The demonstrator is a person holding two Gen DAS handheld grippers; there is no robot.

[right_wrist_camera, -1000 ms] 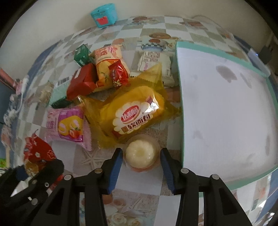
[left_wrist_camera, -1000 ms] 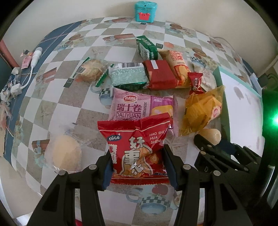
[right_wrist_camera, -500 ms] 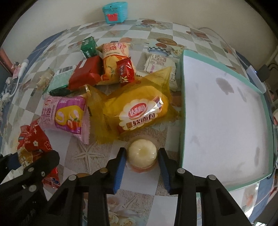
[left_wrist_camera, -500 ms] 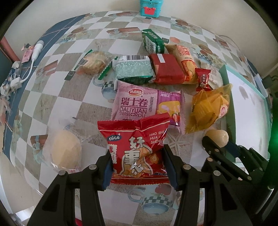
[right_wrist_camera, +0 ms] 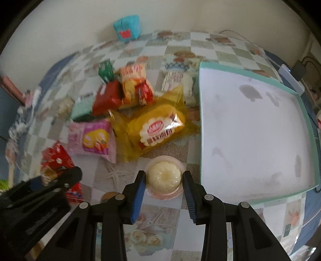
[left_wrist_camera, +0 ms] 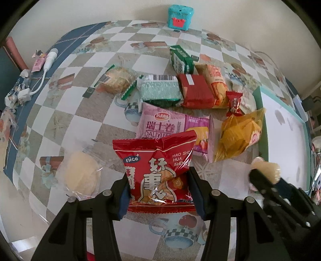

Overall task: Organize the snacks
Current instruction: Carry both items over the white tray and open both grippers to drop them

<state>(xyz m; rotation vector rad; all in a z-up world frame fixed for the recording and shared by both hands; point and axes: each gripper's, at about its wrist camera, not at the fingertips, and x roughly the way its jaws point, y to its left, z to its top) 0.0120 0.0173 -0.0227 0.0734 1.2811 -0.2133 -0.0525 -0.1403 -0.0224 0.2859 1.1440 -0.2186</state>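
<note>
My left gripper [left_wrist_camera: 158, 190] is shut on a red peanut bag [left_wrist_camera: 158, 168] and holds it above the checkered table. My right gripper [right_wrist_camera: 163, 180] is shut on a pale jelly cup [right_wrist_camera: 164, 177], lifted beside the white tray with a teal rim [right_wrist_camera: 200, 112]. The cup also shows in the left wrist view [left_wrist_camera: 265, 170], at the tip of the right gripper. A yellow bread pack [right_wrist_camera: 156, 126], a pink Swiss-roll pack [left_wrist_camera: 174, 128], a red pack [left_wrist_camera: 195, 93] and a green pack [left_wrist_camera: 160, 92] lie in a pile on the table.
A round bun in clear wrap [left_wrist_camera: 82, 177] lies left of my left gripper. A teal box [left_wrist_camera: 180, 17] stands at the far wall. A white cable and scraps [left_wrist_camera: 40, 70] lie at the left edge. The tray [left_wrist_camera: 262, 124] lies to the right.
Both grippers have risen with their loads: the red bag and the jelly cup are higher off the table. The right gripper has swung towards the tray.
</note>
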